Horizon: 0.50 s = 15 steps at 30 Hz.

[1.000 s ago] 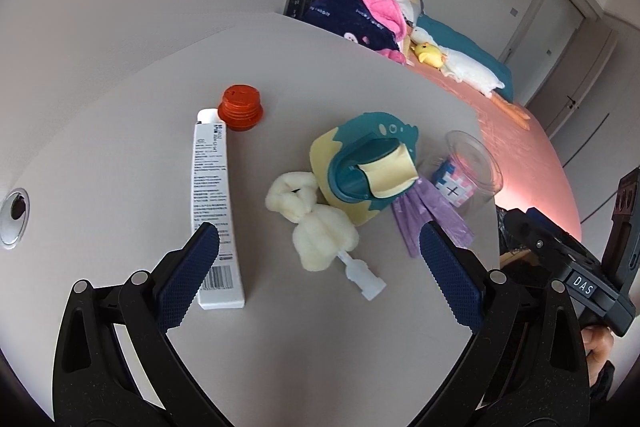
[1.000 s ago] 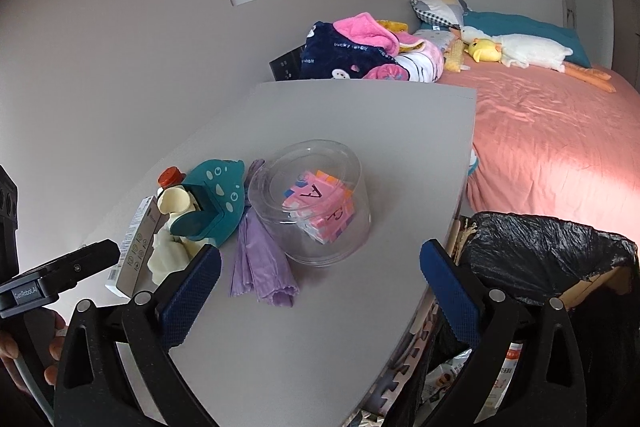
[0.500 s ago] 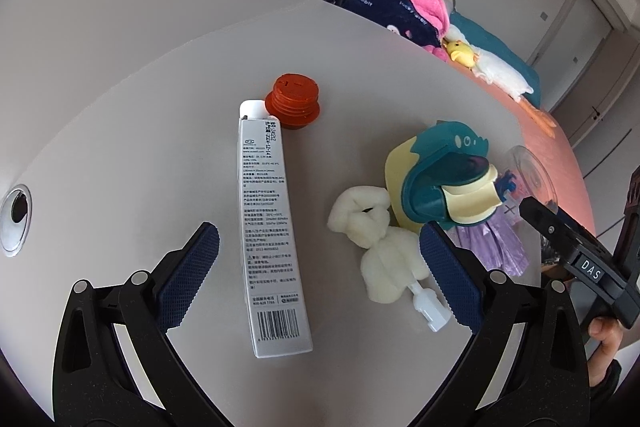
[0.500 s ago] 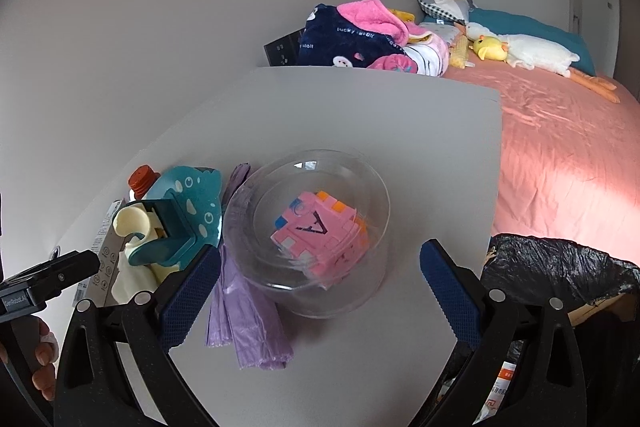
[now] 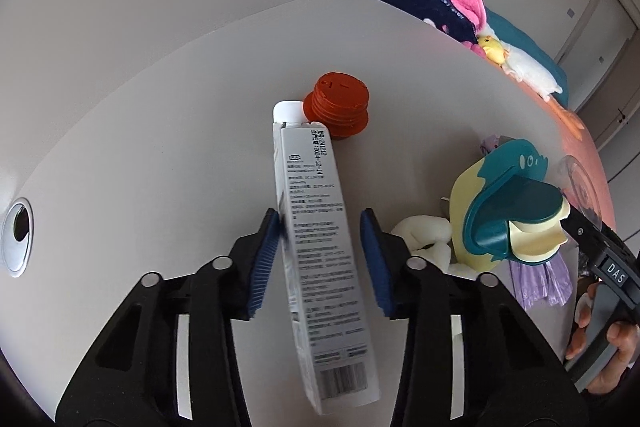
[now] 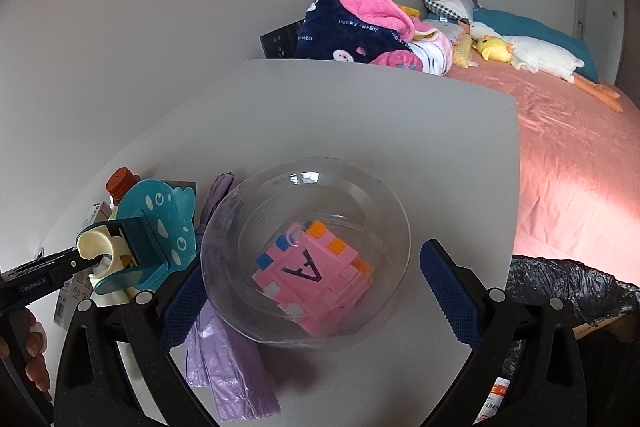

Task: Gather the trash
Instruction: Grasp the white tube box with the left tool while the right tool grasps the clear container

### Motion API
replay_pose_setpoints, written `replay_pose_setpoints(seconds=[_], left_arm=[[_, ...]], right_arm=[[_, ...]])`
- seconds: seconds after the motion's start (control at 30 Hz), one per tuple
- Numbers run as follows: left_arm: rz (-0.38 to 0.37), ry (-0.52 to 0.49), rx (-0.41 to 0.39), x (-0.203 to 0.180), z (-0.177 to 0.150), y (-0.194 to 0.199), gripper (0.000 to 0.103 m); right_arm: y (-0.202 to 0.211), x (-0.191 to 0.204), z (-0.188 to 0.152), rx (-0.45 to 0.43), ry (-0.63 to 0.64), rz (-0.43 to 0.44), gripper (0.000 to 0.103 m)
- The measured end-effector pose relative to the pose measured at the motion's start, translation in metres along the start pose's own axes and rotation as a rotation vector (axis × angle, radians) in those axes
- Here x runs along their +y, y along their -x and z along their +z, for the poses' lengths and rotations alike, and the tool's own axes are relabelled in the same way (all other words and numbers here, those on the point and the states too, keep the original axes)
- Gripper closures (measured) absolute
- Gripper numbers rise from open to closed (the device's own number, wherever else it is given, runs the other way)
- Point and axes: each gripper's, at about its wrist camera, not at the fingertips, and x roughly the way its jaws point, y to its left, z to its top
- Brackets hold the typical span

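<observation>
the left gripper [image 5: 320, 259] straddled a long white box [image 5: 320, 259] lying on the pale worktop [image 5: 160, 131], its blue pads [image 5: 262, 263] close on either side of the box; whether they already pressed it could not be told. beyond the box's far end an orange ribbed cap [image 5: 338, 107] touched its corner. to the right of this gripper sat a wad of white tissue [image 5: 424, 231] and a teal and cream dinosaur-shaped holder [image 5: 504, 215], crowding that side; to the left the worktop ran bare to a round metal grommet [image 5: 18, 235] near its edge.

the right gripper [image 6: 320, 291] stood wide apart around a clear plastic bowl [image 6: 306, 251], its fingers [image 6: 450, 291] just beside the wall, the left one hidden partly behind it, so contact could not be judged. inside the bowl lay a pink block cube [image 6: 316, 279]. a crumpled purple bag [image 6: 224, 359] lay under the left finger, and the dinosaur holder [image 6: 160, 227] stood just left of that. ahead of the bowl the worktop [image 6: 340, 115] was open to its far edge. to the right the worktop ended sharply, and below that edge hung a bin lined with a black bag [image 6: 568, 287]. past it stretched a bed [image 6: 580, 155] with a pink sheet, piled clothes [image 6: 360, 27] and a plush goose [image 6: 532, 55] at its head, under plain grey walls.
</observation>
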Motion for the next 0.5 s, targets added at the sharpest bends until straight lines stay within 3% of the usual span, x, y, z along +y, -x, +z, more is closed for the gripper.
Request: replay_pose_setpoints(seconds=[0.03,0.17,0.5], left_arm=[[-0.004,0.006,-0.002,0.002,0.001,0.0,0.068],[0.041,-0.008,-0.025,0.002,-0.002,0.003,0.074],[0.022,0.005,-0.089,0.003,0.002,0.028,0.074]], right_arm=[[0.001,0.0,0.0,-0.001,0.003,0.001,0.015],[0.004,0.0,0.0,-0.015,-0.008,0.001,0.016],[0.039,0.0,0.01,-0.097,-0.016,0.018,0.016]])
